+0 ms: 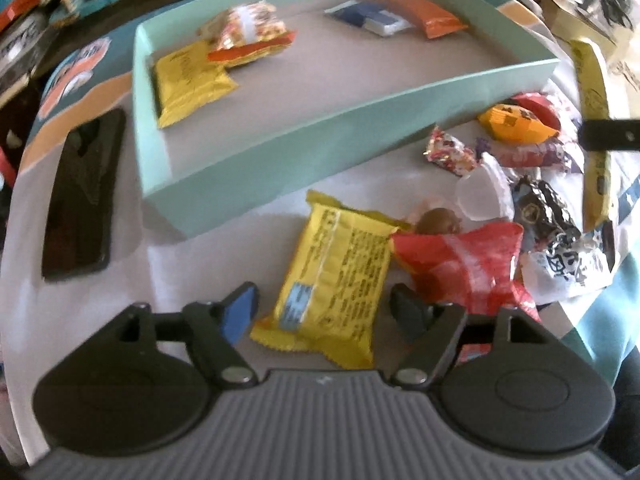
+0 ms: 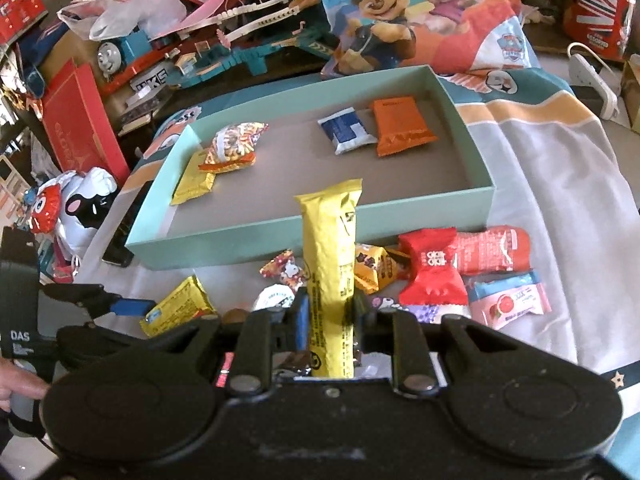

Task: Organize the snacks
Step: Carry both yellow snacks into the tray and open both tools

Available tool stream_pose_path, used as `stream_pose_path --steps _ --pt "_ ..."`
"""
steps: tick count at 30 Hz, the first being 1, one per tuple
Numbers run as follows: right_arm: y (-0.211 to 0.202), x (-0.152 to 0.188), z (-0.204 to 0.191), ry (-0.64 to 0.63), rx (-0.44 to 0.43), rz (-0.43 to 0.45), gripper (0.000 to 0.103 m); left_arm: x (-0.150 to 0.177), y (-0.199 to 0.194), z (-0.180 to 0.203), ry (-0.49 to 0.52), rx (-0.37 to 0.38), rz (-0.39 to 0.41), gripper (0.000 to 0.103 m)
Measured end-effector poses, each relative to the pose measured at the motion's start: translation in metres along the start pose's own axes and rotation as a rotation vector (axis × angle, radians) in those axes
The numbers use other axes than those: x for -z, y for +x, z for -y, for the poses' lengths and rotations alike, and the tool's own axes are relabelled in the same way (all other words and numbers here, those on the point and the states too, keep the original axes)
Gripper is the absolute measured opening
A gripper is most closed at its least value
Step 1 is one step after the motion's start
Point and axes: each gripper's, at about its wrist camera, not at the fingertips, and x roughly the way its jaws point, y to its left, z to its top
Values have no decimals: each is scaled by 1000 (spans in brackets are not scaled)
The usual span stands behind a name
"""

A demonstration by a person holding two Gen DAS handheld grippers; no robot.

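Right hand-held gripper (image 2: 329, 312) is gripping a long yellow snack stick (image 2: 329, 256) between its closed-in jaws, holding it upright before the mint-green box (image 2: 280, 240). Left hand-held gripper (image 1: 322, 304) is standing half open around a flat yellow packet (image 1: 336, 272), pads apparently not pressing it.

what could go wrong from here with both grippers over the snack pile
The right gripper pinches the long yellow packet only near its lower end, so it may swing or slip before reaching the green box. The left gripper, jaws open around the flat yellow packet, could also snag the red packet touching it.
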Motion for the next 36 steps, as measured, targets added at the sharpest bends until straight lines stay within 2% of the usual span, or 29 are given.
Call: stream_pose_path --steps 1,3,6,9,12,15,17,20,28,32,36 --pt "1 0 0 4 1 0 21 0 -2 1 7 13 15 47" --pt "3 0 0 9 0 -1 21 -2 -6 0 -26 39 12 46" --pt "1 -2 2 17 1 12 21 1 -21 -7 -71 32 49 46" --pt "-2 -6 6 31 2 26 21 3 -43 -23 -157 85 84 46" --pt "-2 -9 6 56 -5 38 21 1 -64 -40 -221 77 138 46" --pt "-2 -11 6 70 -15 48 21 -4 -74 -57 -290 101 166 46" --pt "-2 -13 6 76 -20 49 21 -13 -77 -61 -297 101 183 46" --pt "0 -26 7 78 0 70 21 -32 -77 -63 -278 63 200 46" --pt "14 -98 18 83 23 143 21 -101 -51 -69 -303 30 241 46" --pt "47 -119 20 68 24 105 21 -118 -25 -69 -323 21 215 46" --pt "80 -120 19 42 20 38 22 -118 -2 -71 -324 7 166 47"
